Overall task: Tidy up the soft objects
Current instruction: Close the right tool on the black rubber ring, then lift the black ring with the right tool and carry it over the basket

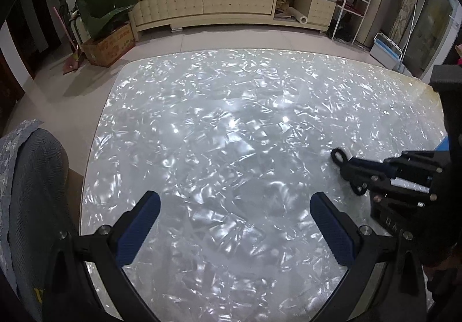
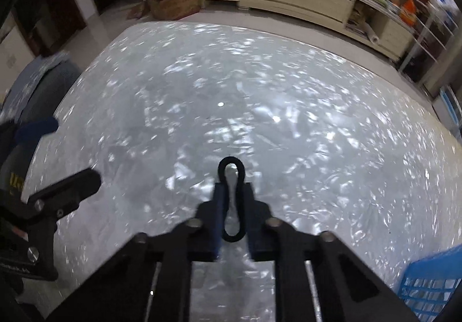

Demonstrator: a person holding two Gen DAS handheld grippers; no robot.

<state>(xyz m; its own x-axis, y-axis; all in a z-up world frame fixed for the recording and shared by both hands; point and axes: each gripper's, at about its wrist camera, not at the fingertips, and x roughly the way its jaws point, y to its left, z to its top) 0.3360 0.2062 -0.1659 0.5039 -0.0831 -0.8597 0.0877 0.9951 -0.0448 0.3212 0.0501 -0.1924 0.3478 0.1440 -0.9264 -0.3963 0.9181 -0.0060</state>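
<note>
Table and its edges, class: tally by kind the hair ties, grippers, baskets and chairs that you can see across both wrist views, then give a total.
Hair tie: 1
Grippers: 2, left gripper and right gripper
Basket: 1
Chair: 1
Total: 5

The left gripper [image 1: 235, 228] hangs tilted steeply down, its two blue-padded fingers [image 1: 138, 228] spread wide apart with nothing between them; the right gripper [image 2: 233, 200] also points steeply down, its jaws drawn in close, the pads [image 2: 218, 215] pressing on a thin black elastic loop [image 2: 231, 200] squeezed into a narrow figure between them; seen from the left wrist, the right gripper [image 1: 350, 167] sits to the right and ahead of the left one.
</note>
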